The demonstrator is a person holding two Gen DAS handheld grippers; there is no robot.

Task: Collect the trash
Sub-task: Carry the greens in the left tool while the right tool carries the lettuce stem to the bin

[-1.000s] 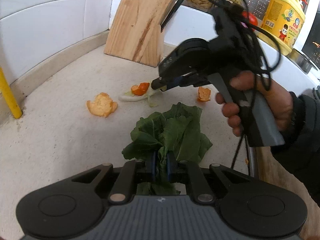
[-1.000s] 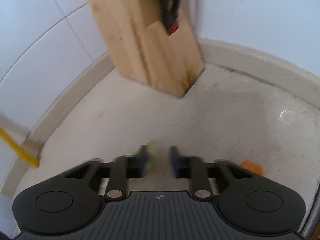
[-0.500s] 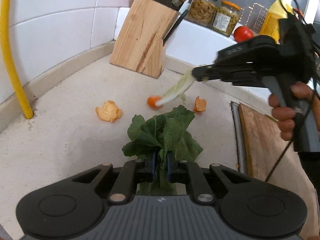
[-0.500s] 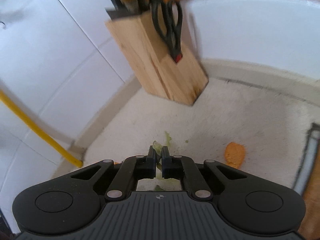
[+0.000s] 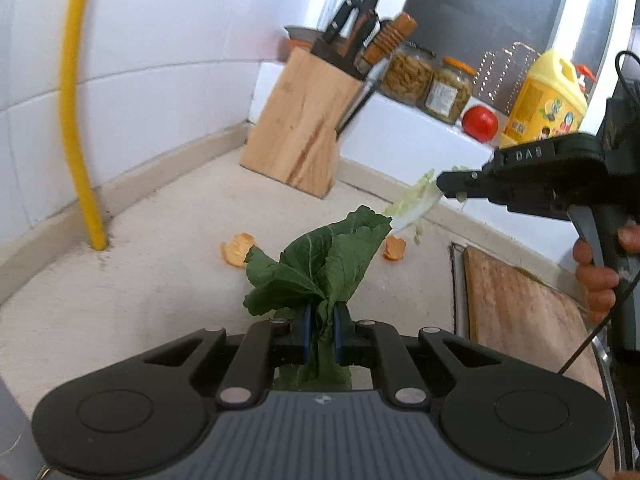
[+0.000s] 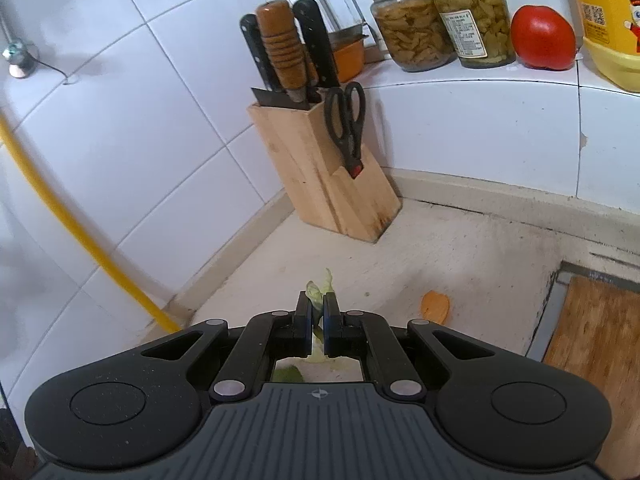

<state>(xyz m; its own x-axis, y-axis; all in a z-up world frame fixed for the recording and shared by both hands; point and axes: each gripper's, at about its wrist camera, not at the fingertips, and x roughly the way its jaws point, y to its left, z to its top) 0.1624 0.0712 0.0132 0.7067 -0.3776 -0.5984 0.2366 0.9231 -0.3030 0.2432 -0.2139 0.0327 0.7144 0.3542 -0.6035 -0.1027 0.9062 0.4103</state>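
Observation:
My left gripper (image 5: 320, 320) is shut on a bunch of dark green leaves (image 5: 324, 260), held up off the speckled counter (image 5: 140, 280). My right gripper (image 6: 317, 312) is shut on a pale green cabbage scrap (image 6: 320, 290). In the left wrist view the same gripper (image 5: 444, 186) hangs at the right with the pale cabbage scrap (image 5: 412, 206) dangling from its tips, a hand on its handle. Two orange peels (image 5: 238, 248) (image 5: 394, 248) lie on the counter behind the leaves. The right wrist view shows one orange peel (image 6: 435, 306) right of the fingers.
A wooden knife block (image 5: 304, 136) with knives and scissors stands in the tiled corner. A yellow pipe (image 5: 76, 120) runs down the left wall. Jars (image 6: 412, 24), a tomato (image 6: 542, 38) and a yellow bottle (image 5: 546, 96) sit on the raised ledge. A wooden board (image 5: 520, 308) lies at the right.
The right gripper closed on the pale cabbage scrap and lifted it up and to the right, off the counter. The left gripper rose with its green leaves. An orange piece under the scrap dropped away.

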